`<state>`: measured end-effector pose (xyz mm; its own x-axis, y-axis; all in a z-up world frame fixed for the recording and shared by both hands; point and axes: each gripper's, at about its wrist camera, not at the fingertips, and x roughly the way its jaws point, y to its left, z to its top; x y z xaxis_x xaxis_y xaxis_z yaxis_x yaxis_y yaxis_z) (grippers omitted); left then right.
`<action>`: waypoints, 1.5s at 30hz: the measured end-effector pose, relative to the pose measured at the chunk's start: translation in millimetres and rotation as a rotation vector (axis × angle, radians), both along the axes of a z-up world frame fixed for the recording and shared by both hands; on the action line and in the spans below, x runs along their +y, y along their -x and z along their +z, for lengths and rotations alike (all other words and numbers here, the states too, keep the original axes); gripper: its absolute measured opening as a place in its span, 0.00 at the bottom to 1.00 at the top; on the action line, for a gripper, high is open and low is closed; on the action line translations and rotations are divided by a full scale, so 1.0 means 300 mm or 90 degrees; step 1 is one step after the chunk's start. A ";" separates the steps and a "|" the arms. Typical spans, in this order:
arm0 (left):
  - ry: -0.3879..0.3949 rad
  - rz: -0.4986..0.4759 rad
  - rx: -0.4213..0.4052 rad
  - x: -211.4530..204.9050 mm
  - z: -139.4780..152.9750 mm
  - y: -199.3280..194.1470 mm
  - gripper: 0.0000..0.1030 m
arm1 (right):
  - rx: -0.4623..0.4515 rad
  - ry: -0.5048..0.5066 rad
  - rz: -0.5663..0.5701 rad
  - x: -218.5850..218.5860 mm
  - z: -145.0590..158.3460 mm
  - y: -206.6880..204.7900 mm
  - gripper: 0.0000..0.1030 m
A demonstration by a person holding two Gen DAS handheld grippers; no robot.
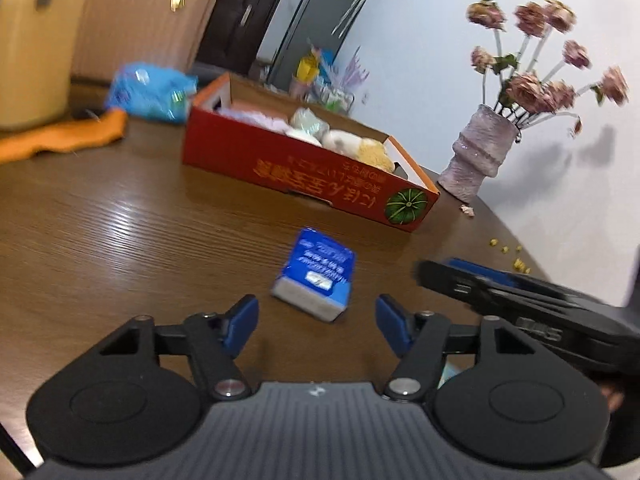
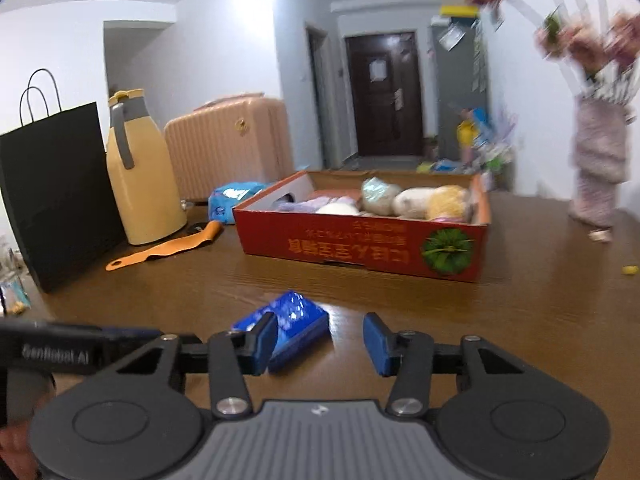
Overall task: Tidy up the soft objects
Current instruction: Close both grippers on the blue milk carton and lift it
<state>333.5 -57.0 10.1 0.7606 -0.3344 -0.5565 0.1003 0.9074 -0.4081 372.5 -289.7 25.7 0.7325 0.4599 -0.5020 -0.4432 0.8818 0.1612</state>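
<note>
Tissue pack: small blue plastic-wrapped tissue pack (image 1: pixel 313 275) is seen lying flat on the brown wood-grain table (image 1: pixel 120 220), apart from both tools; print is blurred.
Position of pack: it is found just ahead of the left gripper (image 1: pixel 316 320) and short of the red box; in the right wrist view the same pack (image 2: pixel 296 330) is partly hidden behind that tool's left blue pad (image 2: pixel 264 340).
Left gripper: jaws are held wide apart, nothing between the blue pads.
Right gripper (image 2: pixel 320 342): jaws are likewise spread, nothing clamped; its black body (image 1: pixel 520 300) is seen entering the left wrist view from the right.
Box: shallow red cardboard box with a green pumpkin print (image 2: pixel 360 246) is set further back on the table, open-topped.
Box contents: several soft items are held inside, among them a white plush piece (image 2: pixel 412 202), a yellow fluffy one (image 2: pixel 448 202) and a pale green wrapped bundle (image 2: pixel 378 194).
Surroundings: a pink textured vase of faded roses (image 1: pixel 476 152) is noted to the right of the box; a tan thermos jug (image 2: pixel 140 176), black paper bag (image 2: pixel 56 196), orange strap (image 2: pixel 164 250) and blue crinkled packet (image 2: pixel 232 196) are noted to its left.
Image quality: motion blur is present in both views.
</note>
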 end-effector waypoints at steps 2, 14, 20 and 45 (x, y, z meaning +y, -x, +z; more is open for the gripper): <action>0.023 -0.003 0.022 -0.005 -0.020 -0.056 0.57 | 0.023 0.001 0.025 0.026 -0.021 -0.092 0.44; 0.031 0.047 0.051 0.061 -0.086 -0.249 0.34 | 0.120 -0.105 0.074 0.025 -0.150 -0.292 0.24; 0.061 0.050 0.041 0.041 -0.049 -0.211 0.35 | 0.126 -0.101 0.024 0.003 -0.140 -0.236 0.13; 0.073 0.013 0.063 0.027 -0.115 -0.264 0.33 | 0.181 -0.191 0.028 -0.050 -0.192 -0.274 0.24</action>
<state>412.6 -49.0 -24.3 0.7112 -0.3852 -0.5881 0.0372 0.8560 -0.5157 454.6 -304.6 -31.9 0.5597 0.6447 -0.5207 -0.3806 0.7581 0.5296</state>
